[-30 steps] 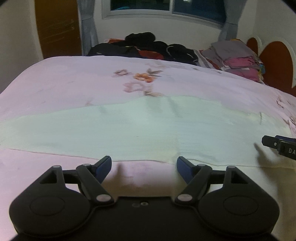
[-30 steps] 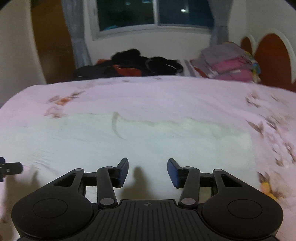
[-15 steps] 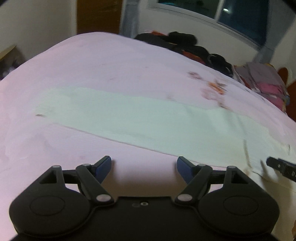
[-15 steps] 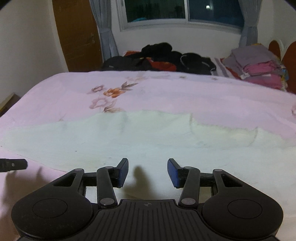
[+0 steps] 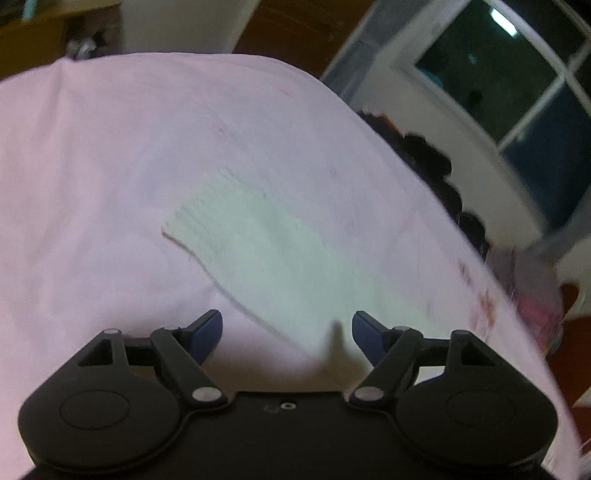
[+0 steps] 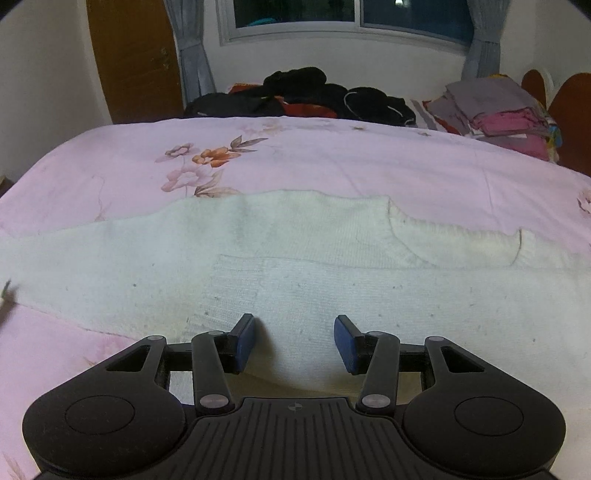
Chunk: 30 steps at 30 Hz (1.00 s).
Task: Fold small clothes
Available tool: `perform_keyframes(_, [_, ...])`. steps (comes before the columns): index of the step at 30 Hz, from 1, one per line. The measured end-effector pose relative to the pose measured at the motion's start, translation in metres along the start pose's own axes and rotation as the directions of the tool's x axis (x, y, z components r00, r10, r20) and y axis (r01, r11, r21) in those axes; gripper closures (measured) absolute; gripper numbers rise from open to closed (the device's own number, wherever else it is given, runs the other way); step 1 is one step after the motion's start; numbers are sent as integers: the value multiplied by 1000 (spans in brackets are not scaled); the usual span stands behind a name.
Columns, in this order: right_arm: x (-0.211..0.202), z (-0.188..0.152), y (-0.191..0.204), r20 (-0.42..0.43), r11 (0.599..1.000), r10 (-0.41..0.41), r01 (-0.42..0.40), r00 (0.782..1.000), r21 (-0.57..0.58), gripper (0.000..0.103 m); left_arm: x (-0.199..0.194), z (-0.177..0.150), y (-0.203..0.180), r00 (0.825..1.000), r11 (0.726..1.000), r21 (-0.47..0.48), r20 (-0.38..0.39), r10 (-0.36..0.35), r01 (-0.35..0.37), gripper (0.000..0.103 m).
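Only right view shows white sweater (image 6: pixel 295 258) neckline; left gripper (image 5: pixel 287 326), right gripper (image 6: pixel 294 341) spread, empty.

Pink floral bed (image 6: pixel 369 166): white knit garment (image 6: pixel 295 266), clothes piles (image 6: pixel 306 92).

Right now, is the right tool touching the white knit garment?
Cannot tell. In the right wrist view the right tool is open over the white knit garment, but neither contact nor a gap shows.

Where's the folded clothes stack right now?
In the right wrist view, the folded clothes stack sits far right at the bed's back edge, right of the dark clothes pile, below the window.
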State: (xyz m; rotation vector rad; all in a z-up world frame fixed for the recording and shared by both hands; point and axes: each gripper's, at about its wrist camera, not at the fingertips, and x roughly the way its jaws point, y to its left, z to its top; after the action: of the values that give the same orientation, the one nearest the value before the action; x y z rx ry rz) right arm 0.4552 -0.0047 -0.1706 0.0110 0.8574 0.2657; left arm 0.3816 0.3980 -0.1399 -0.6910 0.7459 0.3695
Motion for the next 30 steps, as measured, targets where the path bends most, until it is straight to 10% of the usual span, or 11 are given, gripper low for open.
perform_keyframes(11, [2, -3, 3, 15, 1000, -14, 14, 1000, -10, 56, 17, 4, 4, 996, 998, -48, 84, 33, -29, 98])
perform_keyframes(21, [-4, -3, -4, 37, 1000, 10, -10, 999, 19, 55, -28, -1, -68, 981, 982, 155, 139, -131, 109, 100])
perform_keyframes(30, [-51, -8, -54, 107, 990, 31, -45, 994, 135, 55, -38, -86, -223, 918, 835, 394, -62, -392, 383, 100])
